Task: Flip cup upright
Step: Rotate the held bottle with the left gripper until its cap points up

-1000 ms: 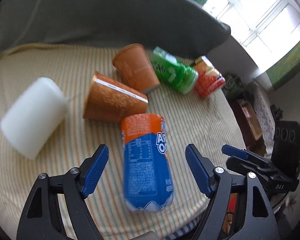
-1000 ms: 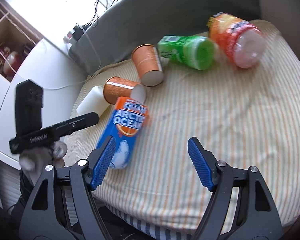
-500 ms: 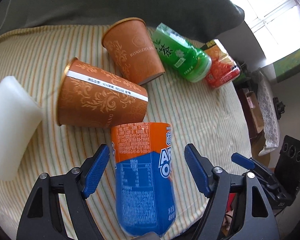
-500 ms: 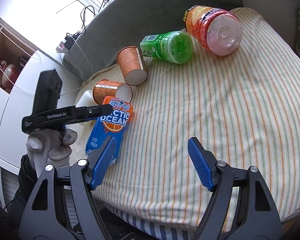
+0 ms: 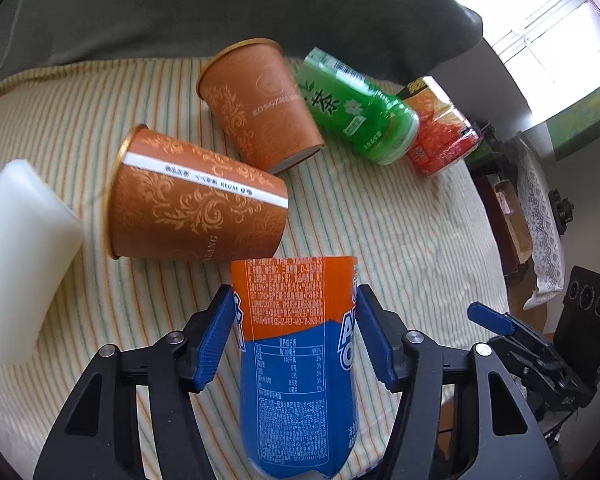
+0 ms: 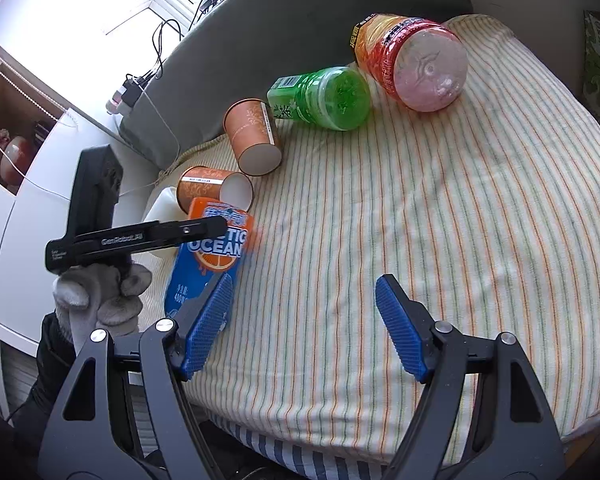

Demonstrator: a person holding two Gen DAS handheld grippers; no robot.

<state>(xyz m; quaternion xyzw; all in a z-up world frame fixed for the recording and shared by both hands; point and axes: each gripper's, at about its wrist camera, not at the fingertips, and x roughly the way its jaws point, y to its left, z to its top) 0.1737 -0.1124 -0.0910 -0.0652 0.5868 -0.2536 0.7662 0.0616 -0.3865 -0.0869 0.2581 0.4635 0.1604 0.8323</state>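
Observation:
An orange-and-blue Arctic Ocean cup point(image 5: 296, 360) lies on its side on the striped cushion point(image 5: 400, 240). My left gripper point(image 5: 296, 338) is shut on it, a blue pad against each side. The cup also shows in the right wrist view point(image 6: 208, 260) with the left gripper point(image 6: 140, 236) across it. My right gripper point(image 6: 304, 328) is open and empty above the cushion's point(image 6: 460, 220) near edge, just right of the cup.
Two orange paper cups point(image 5: 196, 200) point(image 5: 260, 100) lie on their sides beyond the held cup. A green bottle point(image 5: 356, 108) and a red-orange bottle point(image 5: 440, 132) lie further right. A white block point(image 5: 20, 256) lies at left. A grey backrest point(image 5: 220, 8) stands behind.
My left gripper has moved forward over the Arctic Ocean cup and its jaws have closed on the cup's sides. The right gripper has stayed open and drawn back slightly.

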